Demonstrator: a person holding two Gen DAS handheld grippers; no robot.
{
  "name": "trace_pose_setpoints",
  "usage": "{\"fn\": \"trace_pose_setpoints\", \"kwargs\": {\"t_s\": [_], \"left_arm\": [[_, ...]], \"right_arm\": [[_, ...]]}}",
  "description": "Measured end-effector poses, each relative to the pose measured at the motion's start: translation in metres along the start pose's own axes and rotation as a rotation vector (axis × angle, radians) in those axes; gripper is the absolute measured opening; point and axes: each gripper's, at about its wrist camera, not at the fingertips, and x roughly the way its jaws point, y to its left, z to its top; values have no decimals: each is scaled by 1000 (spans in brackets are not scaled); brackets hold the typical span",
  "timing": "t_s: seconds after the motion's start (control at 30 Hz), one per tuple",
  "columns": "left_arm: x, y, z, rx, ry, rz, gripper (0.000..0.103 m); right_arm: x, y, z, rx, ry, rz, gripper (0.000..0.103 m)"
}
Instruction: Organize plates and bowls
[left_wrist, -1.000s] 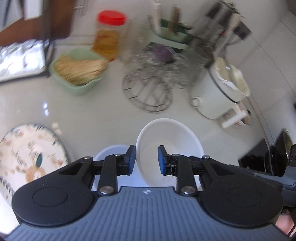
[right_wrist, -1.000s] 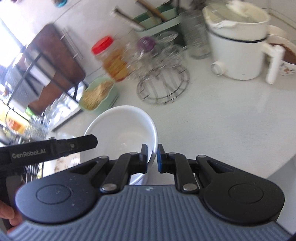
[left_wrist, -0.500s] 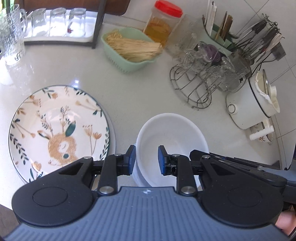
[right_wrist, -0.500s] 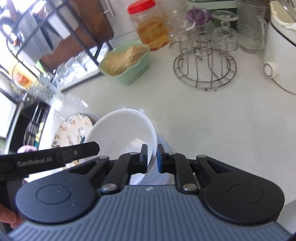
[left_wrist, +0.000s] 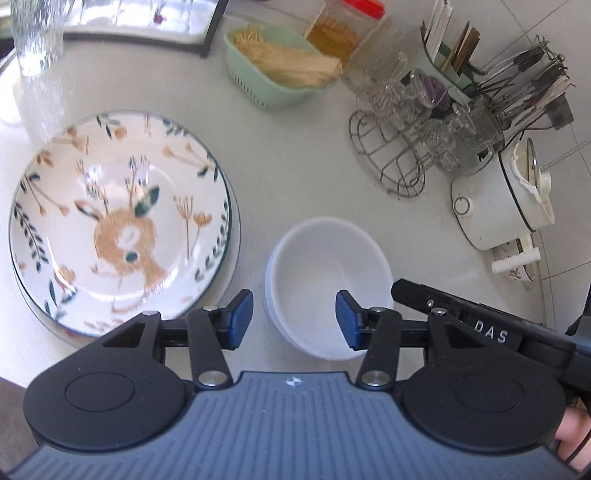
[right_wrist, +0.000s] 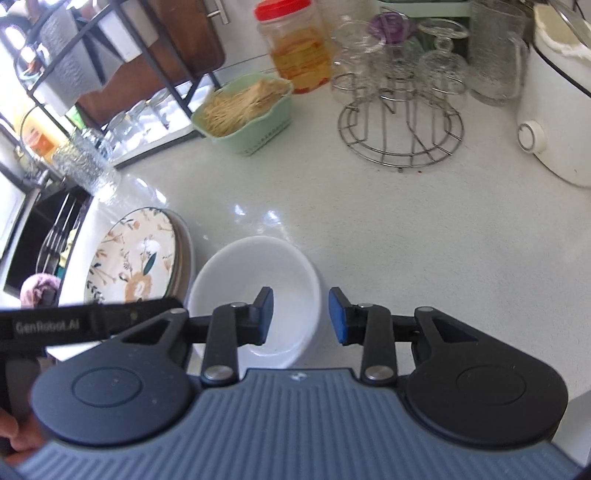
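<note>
Bowls sat nested on the bench just beside the stacked plates, grouped by kind; both grippers' jaws hung wide, holding nothing.

Home kitchen. White counter crowded with everyday cookware: a white electric pot with a dial, a wire rack hung with upturned drinking glasses, and a red-lidded jar of amber contents. A green basket holds dry noodles. Utensil caddy bristling with chopsticks and metal tools stands by a tiled wall. Deer-patterned plate and white bowl sit on the counter. Dark metal shelf with more glasses stands behind.
</note>
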Motion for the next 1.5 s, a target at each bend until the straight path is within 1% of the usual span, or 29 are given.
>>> {"fn": "trace_pose_setpoints", "kwargs": {"t_s": [0.1,0.4,0.5,0.67,0.77,0.8,0.87,0.93,0.97,1.0,1.03,1.1,1.3,1.43,1.5], "left_arm": [[6,3,-6,-69,28,-43,55],[27,12,-14,-213,33,-61,54],[24,10,-17,-202,-16,-74,54],[33,10,-21,-194,-7,-45,53],[41,11,-24,-192,-1,-33,47],[43,11,-25,-185,-1,-26,43],[47,12,-26,-180,2,-23,39],[51,12,-25,-183,7,-24,33],[51,11,-25,-182,6,-28,31],[49,8,-24,-168,-2,-32,30],[47,5,-24,-153,-8,-36,30],[45,0,-23,-134,-12,-37,30],[37,-8,-24,-123,-8,-64,30],[21,-15,-22,-131,-6,-93,30],[11,-21,-20,-133,-13,-99,30]], "right_arm": [[3,-7,-1,28,16,5,36],[27,-24,-5,122,86,87,37],[33,-25,-6,131,88,114,37],[41,-25,-6,134,74,126,37],[43,-28,-8,145,66,129,37],[44,-30,-9,146,66,129,37],[47,-33,-12,145,77,127,36],[50,-36,-14,150,93,141,35],[51,-37,-15,151,96,156,30],[52,-38,-16,155,100,164,27],[52,-39,-17,162,104,163,25],[48,-37,-17,155,90,138,24],[33,-40,-17,156,65,126,24],[19,-41,-14,174,48,120,24],[9,-40,-11,193,24,123,24]]}}
